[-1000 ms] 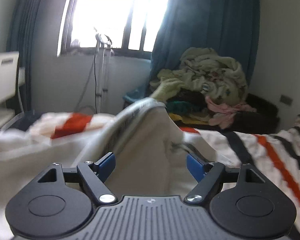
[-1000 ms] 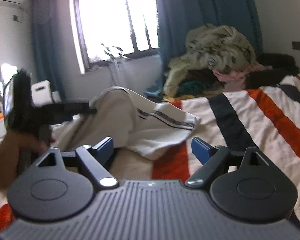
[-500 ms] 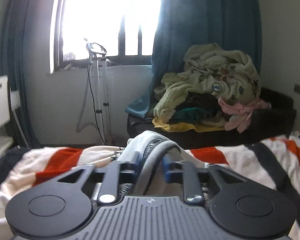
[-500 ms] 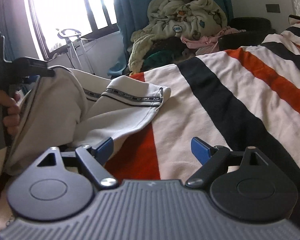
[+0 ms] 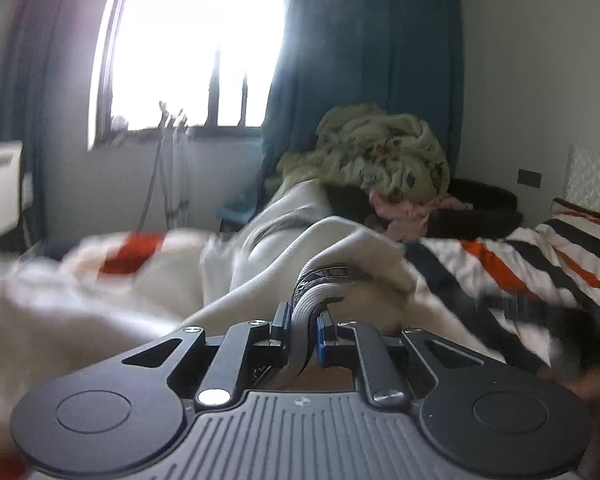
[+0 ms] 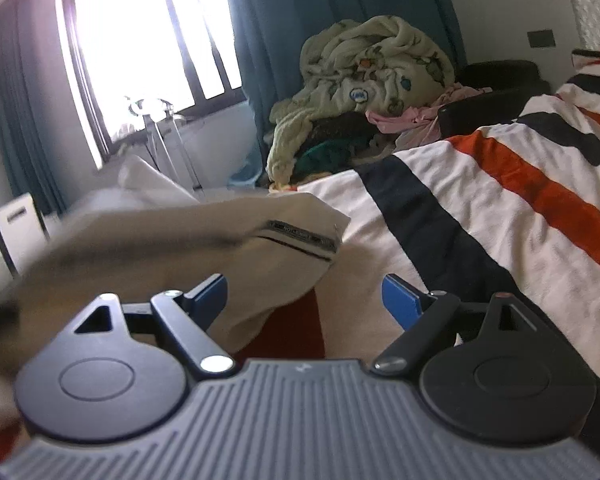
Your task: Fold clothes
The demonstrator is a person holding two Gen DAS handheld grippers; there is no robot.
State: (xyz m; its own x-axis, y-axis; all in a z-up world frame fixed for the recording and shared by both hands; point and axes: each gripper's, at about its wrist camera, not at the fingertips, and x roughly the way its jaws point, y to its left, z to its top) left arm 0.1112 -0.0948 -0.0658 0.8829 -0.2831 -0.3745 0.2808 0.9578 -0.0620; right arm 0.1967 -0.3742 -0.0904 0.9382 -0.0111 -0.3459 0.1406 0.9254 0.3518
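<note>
— Between the left gripper's (image 5: 303,330) fingers, what is sitting?

— Grey ribbed band of the cream garment (image 5: 332,248). Jaws are pinching it, nearly closed on the cloth. Rest of the garment is bunching up just ahead of the fingers and trailing off to the left. View is blurring there.

— Right gripper (image 6: 304,296)?

— Jaws are standing wide, holding nothing. Blue pads (image 6: 400,300) are showing clear on both sides. Garment's cuff (image 6: 300,236), with its dark trim, is lying just ahead and left of the left finger. Whether cloth is touching that finger, cannot tell.

— Underneath?

— Striped blanket (image 6: 500,208), white with black and orange bands, is running ahead and to the right of the right gripper. Garment is resting on it.

— Farther ahead?

— Laundry pile (image 6: 372,80), pale yellow on top, is sitting well beyond both grippers, beside a blue curtain (image 6: 320,8). Bright window (image 6: 148,48) is glaring ahead to the left.
</note>
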